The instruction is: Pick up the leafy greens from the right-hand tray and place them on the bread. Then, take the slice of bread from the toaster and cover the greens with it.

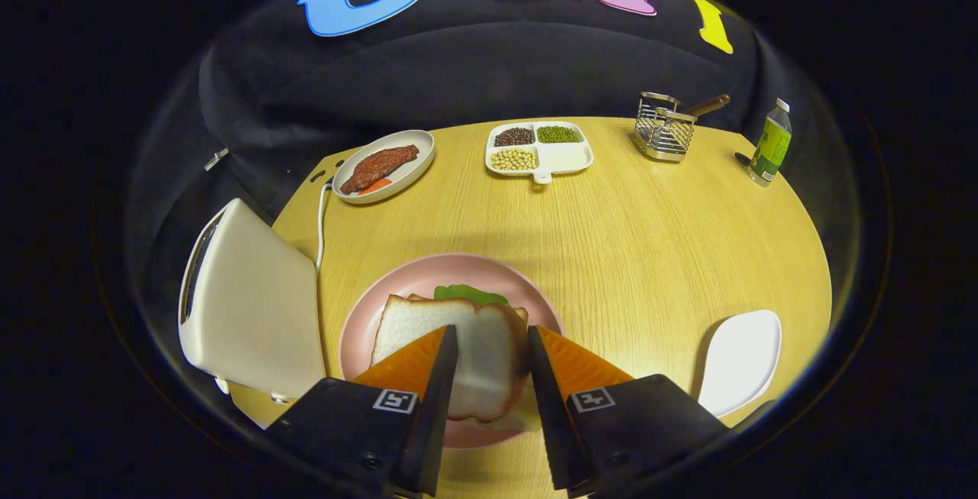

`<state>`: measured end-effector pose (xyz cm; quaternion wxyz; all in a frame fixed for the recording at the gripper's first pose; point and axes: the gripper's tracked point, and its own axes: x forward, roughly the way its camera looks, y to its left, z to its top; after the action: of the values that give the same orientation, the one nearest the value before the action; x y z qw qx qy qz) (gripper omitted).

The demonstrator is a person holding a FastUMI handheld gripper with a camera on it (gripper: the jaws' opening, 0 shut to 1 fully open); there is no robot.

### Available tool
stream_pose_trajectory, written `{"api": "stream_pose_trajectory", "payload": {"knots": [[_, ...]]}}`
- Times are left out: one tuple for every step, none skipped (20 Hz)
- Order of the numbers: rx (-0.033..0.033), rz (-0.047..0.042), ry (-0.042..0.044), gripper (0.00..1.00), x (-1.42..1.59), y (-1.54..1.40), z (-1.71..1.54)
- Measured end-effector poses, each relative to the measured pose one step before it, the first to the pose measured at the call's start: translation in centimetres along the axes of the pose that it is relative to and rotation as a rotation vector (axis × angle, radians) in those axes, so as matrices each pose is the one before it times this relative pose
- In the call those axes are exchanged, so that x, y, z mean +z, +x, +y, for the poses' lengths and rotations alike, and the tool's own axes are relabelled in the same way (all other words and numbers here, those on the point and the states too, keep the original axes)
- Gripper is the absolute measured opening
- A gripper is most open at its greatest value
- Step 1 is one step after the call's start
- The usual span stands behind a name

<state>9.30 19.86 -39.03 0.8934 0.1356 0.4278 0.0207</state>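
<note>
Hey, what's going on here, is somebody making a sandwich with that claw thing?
Yes. A hand-held gripper has a slice of bread between its fingers, over the pink plate. Leafy greens peek out beneath it. Whether the fingers press the slice is unclear. The toaster stands beside the plate.

Gripper (493,346) fingers apart (tilted downward)
</note>
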Motion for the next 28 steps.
{"api": "stream_pose_trajectory", "payload": {"knots": [[-0.00017,0.00125,-0.00219,0.58,-0.055,-0.017,-0.039],[-0.00824,0.00092,-0.00434,0.58,-0.034,0.057,-0.163],[-0.00870,0.00432,-0.01101,0.58,-0.116,0.013,-0.285],[-0.00535,0.00239,-0.01850,0.63,-0.139,0.049,-0.190],[-0.00679,0.00153,-0.02219,0.64,-0.167,-0.177,-0.242],[0.00236,-0.00460,-0.01875,0.65,-0.010,-0.184,-0.043],[0.00164,-0.00895,-0.01607,0.67,0.093,-0.185,-0.067],[0.00576,-0.01058,-0.01292,0.71,0.226,-0.277,0.015],[0.00787,-0.01286,-0.01043,0.74,0.226,-0.375,0.019],[0.00919,-0.01156,-0.00988,0.82,0.289,-0.475,0.081],[0.00736,-0.01452,-0.00992,0.88,0.344,-0.462,0.009],[0.00909,-0.01093,-0.01163,0.95,0.347,-0.599,0.055],[0.01236,-0.01382,-0.01045,0.98,0.373,-0.521,0.163],[0.01435,-0.01473,-0.01173,0.99,0.488,-0.638,0.188],[0.01846,-0.01950,-0.01050,0.99,0.528,-0.627,0.369],[0.02001,-0.02208,-0.01324,1.00,0.680,-0.754,0.360],[0.01534,-0.01766,-0.01420,1.00,0.511,-0.749,0.180],[0.01529,-0.01713,-0.01044,1.00,0.688,-0.908,0.170],[0.02152,-0.02111,-0.00782,1.00,0.788,-0.944,0.326],[0.02008,-0.02128,-0.01050,1.00,0.887,-0.997,0.243],[0.02097,-0.01950,-0.01520,0.99,0.898,-1.053,0.229],[0.01472,-0.01680,-0.01815,1.00,0.861,-1.065,0.034],[0.01594,-0.01946,-0.01957,1.00,0.736,-1.091,-0.004],[0.01429,-0.01751,-0.01952,1.00,0.792,-1.033,0.014],[0.01217,-0.01344,-0.01809,1.00,0.663,-1.073,-0.087],[0.01206,-0.01334,-0.01295,1.00,0.642,-1.016,-0.112],[0.01186,-0.01431,-0.00542,1.00,0.600,-0.956,-0.058],[0.01060,-0.01560,0.00127,1.00,0.661,-0.940,-0.176]]}}
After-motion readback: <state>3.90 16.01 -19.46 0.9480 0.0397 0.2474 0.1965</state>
